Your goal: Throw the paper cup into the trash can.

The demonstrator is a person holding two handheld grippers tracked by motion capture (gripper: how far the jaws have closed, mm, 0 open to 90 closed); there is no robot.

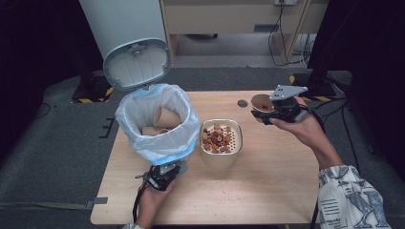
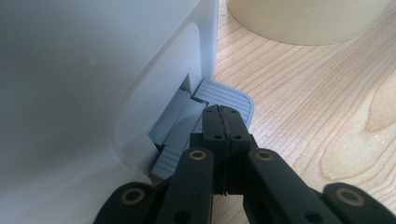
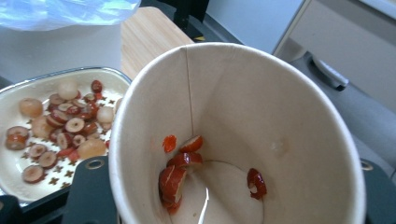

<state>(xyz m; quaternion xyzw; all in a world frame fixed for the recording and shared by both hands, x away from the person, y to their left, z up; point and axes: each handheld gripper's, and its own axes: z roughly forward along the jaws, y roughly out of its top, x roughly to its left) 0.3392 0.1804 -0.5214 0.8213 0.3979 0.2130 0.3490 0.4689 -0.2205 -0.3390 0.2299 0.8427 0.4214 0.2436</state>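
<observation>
R tongs [image 1: 267, 113] grip paper cup [image 3: 243, 135].

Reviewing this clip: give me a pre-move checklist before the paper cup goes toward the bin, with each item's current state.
1. Bin lid up: ok, it stands open above the liner.
2. Left hand-held gripper on the pedal: ok, shut jaws rest on the grey pedal.
3. Right hand-held gripper holds the paper cup: ok, jaws flank it.
4. Cup emptied: not ok, a few red fruit slices cling inside.
5. Strainer bowl clear of the path: cannot tell.
6. Room in the bin: ok, two cups lie low.
</observation>
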